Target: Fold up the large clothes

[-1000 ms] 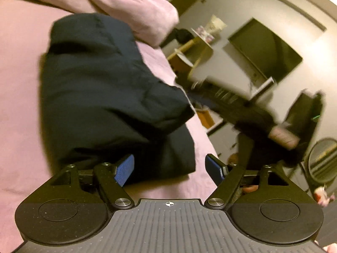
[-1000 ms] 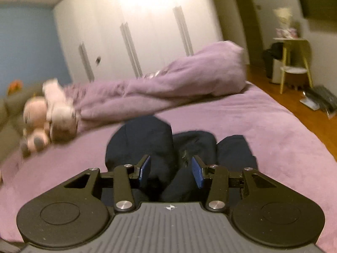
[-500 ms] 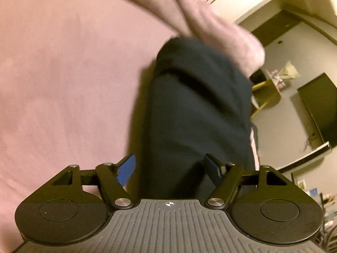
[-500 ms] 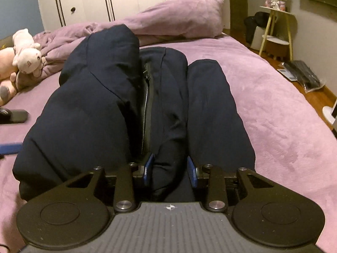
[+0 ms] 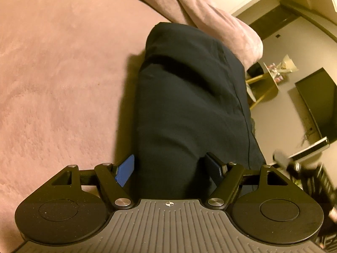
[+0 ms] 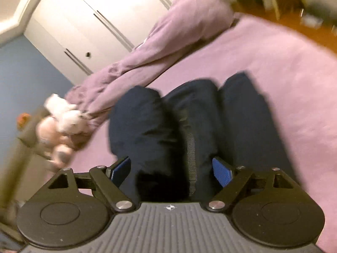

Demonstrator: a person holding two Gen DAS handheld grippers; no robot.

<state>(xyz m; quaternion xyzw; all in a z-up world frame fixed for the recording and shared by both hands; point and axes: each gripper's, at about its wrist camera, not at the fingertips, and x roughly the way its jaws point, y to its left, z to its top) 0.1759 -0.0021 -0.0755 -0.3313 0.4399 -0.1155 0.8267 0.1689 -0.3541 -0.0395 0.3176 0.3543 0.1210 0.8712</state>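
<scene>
A dark navy padded jacket [image 5: 189,109] lies folded lengthwise on the pink bedspread [image 5: 59,84]. My left gripper [image 5: 171,169] is open, its blue pads either side of the jacket's near end. In the right wrist view the jacket [image 6: 168,122] shows as three long rolls with its zipper [image 6: 190,158] running toward me. My right gripper [image 6: 171,169] is open, with the middle rolls and the zipper between its pads. I cannot tell whether either gripper touches the cloth.
A bunched purple duvet [image 6: 168,40] lies along the far side of the bed. Plush toys [image 6: 59,122] sit at the left. White wardrobe doors [image 6: 101,16] stand behind. A yellow side table [image 5: 263,84] and a dark TV [image 5: 316,105] stand off the bed's right.
The right gripper has opened wider and its view has pulled back and tilted. The left gripper has stayed open at the jacket's near end with little movement.
</scene>
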